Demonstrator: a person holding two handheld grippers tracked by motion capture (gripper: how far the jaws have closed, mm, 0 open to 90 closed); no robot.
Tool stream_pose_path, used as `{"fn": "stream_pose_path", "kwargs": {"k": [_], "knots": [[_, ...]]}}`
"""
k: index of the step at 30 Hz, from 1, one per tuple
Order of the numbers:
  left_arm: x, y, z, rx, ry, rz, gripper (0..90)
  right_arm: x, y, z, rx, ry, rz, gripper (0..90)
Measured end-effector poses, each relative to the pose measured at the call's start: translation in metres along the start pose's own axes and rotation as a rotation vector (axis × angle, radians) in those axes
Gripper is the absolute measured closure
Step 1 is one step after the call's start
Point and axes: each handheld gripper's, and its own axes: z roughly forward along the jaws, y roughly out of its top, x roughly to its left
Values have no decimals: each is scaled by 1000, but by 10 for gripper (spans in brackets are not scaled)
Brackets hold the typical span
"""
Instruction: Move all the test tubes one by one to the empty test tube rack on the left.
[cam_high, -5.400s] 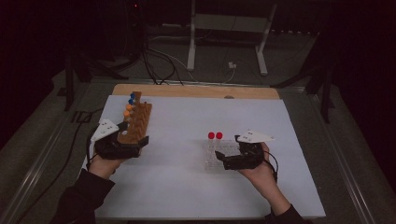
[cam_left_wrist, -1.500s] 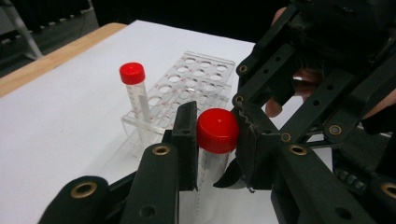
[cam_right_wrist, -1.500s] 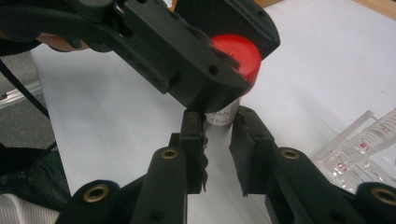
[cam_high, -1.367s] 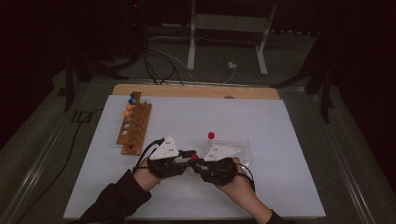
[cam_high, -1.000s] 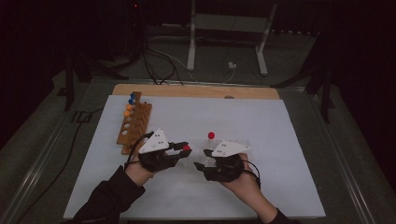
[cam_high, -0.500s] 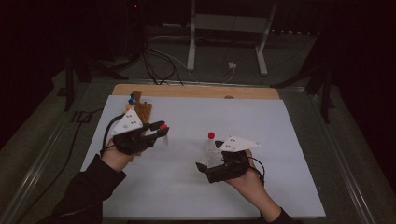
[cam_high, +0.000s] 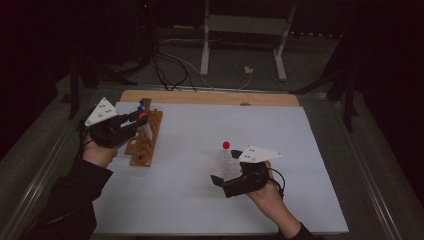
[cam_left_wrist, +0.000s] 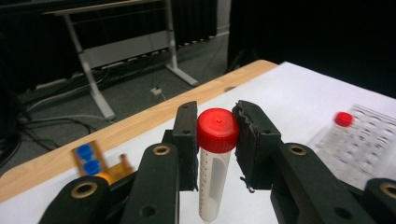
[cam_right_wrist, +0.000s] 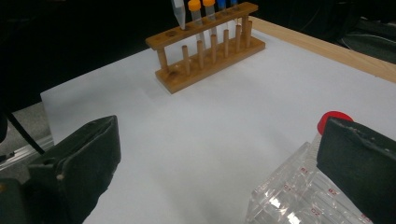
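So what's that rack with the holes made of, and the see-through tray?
The rack looks like wood: matte honey-brown, with round pegs and drilled holes. The see-through tray looks like clear hard plastic, glossy, with moulded wells and tiny red printed labels. It could be acrylic; I can't tell which plastic.

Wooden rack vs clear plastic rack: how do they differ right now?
The wooden rack is brown, opaque and built on dowel posts; the clear plastic rack is see-through with a labelled grid of holes. The wooden rack holds several orange- and blue-capped tubes; the clear plastic rack holds one red-capped tube. Both sit on the white sheet.
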Motion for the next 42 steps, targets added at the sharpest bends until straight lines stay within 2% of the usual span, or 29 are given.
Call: {"fn": "stream_pose_path", "kwargs": {"k": [3,6,9,12,16,20,26,33,37,39,42], "knots": [[14,-4,-3,-10,45,-41,718,0,0,0,-3,-1,0,0],[24,-8,-4,-7,95,-47,717,-1,0,0,-1,-2,-2,0],[33,-13,-3,-6,126,-70,717,-1,0,0,-2,-2,3,0],[39,-20,0,0,162,-72,717,-2,0,0,-2,-5,5,0],[46,-31,5,-13,210,-103,717,-2,-1,-1,-6,-4,7,0],[51,-40,10,-5,206,-142,718,-4,-1,0,-1,2,12,0],[46,-54,20,31,194,-152,717,-4,-1,0,0,1,11,0],[41,-73,32,88,203,-167,716,-4,-1,-1,0,-1,11,0],[39,-78,35,112,215,-162,715,-5,-2,-1,0,-1,11,0],[37,-80,37,125,227,-144,715,-4,-2,-1,1,-2,11,0],[36,-82,37,125,238,-142,714,-4,-2,0,4,1,10,0]]}}
